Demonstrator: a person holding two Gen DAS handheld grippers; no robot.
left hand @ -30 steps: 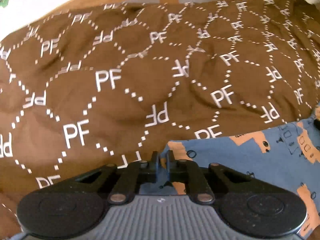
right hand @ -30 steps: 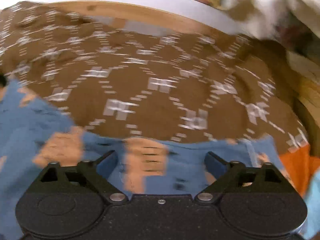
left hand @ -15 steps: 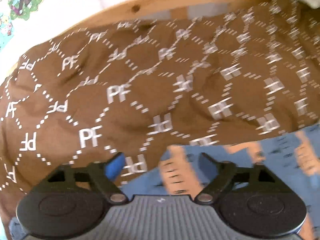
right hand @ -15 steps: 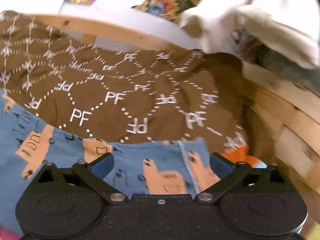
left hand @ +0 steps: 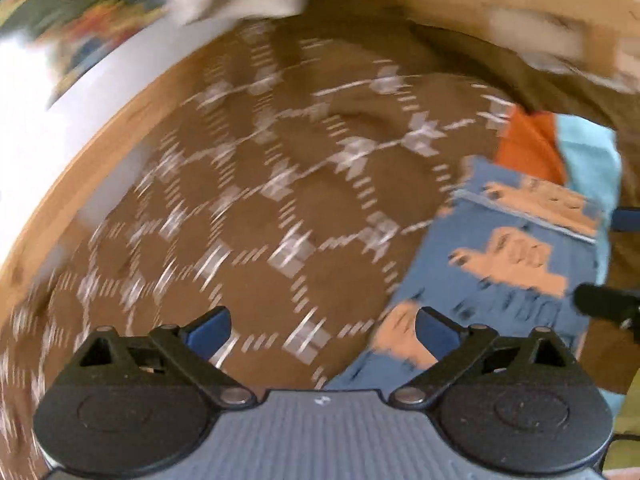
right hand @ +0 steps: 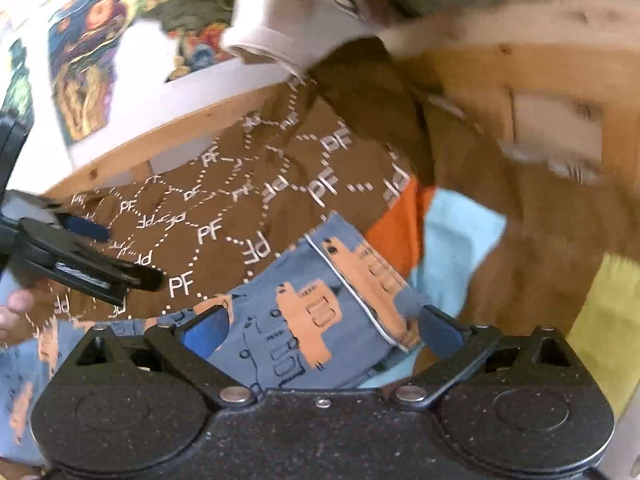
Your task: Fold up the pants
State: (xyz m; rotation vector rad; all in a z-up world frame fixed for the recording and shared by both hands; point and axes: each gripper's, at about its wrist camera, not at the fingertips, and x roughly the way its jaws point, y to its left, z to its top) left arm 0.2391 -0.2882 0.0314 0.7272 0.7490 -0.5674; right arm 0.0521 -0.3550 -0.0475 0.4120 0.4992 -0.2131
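Note:
The pants point(right hand: 304, 312) are blue with orange truck prints and lie on a brown bedspread point(right hand: 240, 200) marked "PF". In the right wrist view my right gripper point(right hand: 322, 330) is open, with the pants' end lying between its blue pads. In the blurred left wrist view my left gripper point(left hand: 322, 330) is open and empty over the bedspread point(left hand: 260, 220), with the pants point(left hand: 512, 264) to its right. The left gripper also shows in the right wrist view point(right hand: 88, 256) at the far left. The right gripper's fingers point(left hand: 608, 304) show at the right edge of the left wrist view.
An orange cloth point(right hand: 400, 224) and a light blue cloth point(right hand: 456, 240) lie beside the pants' end. A yellow cloth point(right hand: 600, 328) is at the right. A wooden bed frame point(right hand: 168, 140) rims the bedspread. A white garment point(right hand: 320, 20) hangs above.
My left gripper has opened, let go of the pants and swung left over the bedspread. My right gripper stays open and has turned right toward the pants' end.

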